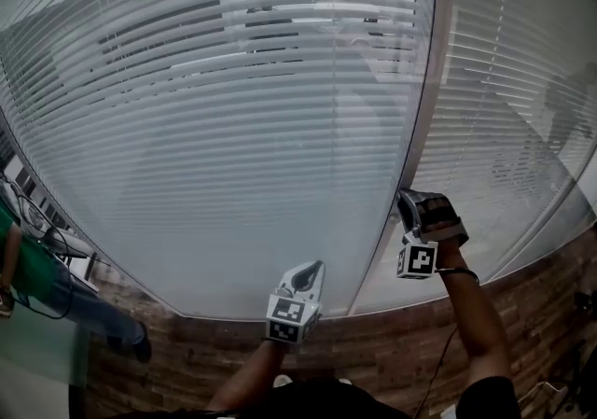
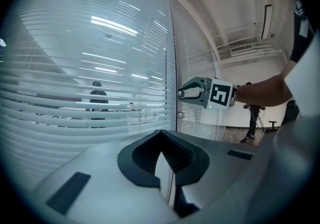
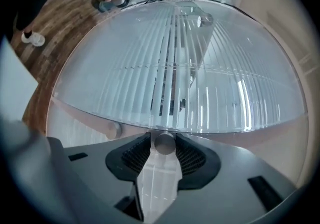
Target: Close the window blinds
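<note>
White slatted blinds (image 1: 233, 128) hang behind a tall glass pane, their slats partly open. At the pane's right edge, beside the frame post (image 1: 424, 109), my right gripper (image 1: 415, 205) is raised. In the right gripper view its jaws sit on both sides of a small round silver knob (image 3: 164, 143) on the glass, and the pads touch it. A second knob (image 3: 114, 129) lies to the left of it. My left gripper (image 1: 310, 270) is lower and nearer the middle, just short of the glass, shut with nothing in it. The left gripper view shows the right gripper (image 2: 182, 92) at the frame.
A second pane with blinds (image 1: 522, 128) continues to the right. A person in a green shirt (image 1: 19, 268) stands at the far left by a desk with cables. A dark figure (image 1: 266, 25) shows through the slats. The floor (image 1: 373, 352) is wood plank.
</note>
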`<action>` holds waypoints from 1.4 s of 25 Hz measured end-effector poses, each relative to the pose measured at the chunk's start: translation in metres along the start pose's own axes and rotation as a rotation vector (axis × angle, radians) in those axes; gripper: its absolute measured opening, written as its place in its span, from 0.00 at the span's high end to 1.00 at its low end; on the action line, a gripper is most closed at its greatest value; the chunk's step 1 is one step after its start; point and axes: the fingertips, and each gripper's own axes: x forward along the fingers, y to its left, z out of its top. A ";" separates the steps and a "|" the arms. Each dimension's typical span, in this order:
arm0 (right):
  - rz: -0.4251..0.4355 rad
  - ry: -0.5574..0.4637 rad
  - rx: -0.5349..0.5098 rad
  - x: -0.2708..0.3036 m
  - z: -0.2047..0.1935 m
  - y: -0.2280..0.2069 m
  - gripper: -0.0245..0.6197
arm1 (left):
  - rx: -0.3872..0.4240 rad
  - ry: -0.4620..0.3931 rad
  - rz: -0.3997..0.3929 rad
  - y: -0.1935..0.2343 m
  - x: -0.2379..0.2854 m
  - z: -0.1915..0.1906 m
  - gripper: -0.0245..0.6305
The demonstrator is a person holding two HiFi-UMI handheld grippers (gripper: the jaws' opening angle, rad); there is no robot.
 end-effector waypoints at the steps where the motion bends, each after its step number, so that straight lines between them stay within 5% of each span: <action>1: 0.000 -0.006 0.042 -0.002 0.000 0.001 0.74 | -0.003 -0.001 -0.001 0.000 0.000 0.000 0.96; 4: 0.001 -0.023 0.290 -0.008 -0.002 -0.002 0.71 | 0.001 0.013 0.001 0.000 -0.002 -0.003 0.96; 10: 0.056 -0.152 1.224 -0.010 -0.014 -0.018 0.70 | 0.002 -0.003 -0.018 -0.006 -0.002 0.000 0.96; 15: 0.095 -0.234 1.617 -0.003 -0.019 -0.016 0.70 | 0.016 0.018 -0.023 -0.008 -0.002 -0.006 0.96; 18: 0.074 -0.268 1.751 -0.001 -0.024 -0.017 0.74 | 0.021 0.023 -0.019 -0.008 -0.002 -0.007 0.96; 24: 0.042 -0.211 1.648 -0.002 -0.024 -0.017 0.76 | 0.016 0.016 -0.019 -0.007 -0.003 -0.007 0.96; 35: 0.026 0.011 0.590 -0.003 -0.007 -0.016 0.77 | 0.027 0.003 0.010 0.008 -0.007 -0.003 0.96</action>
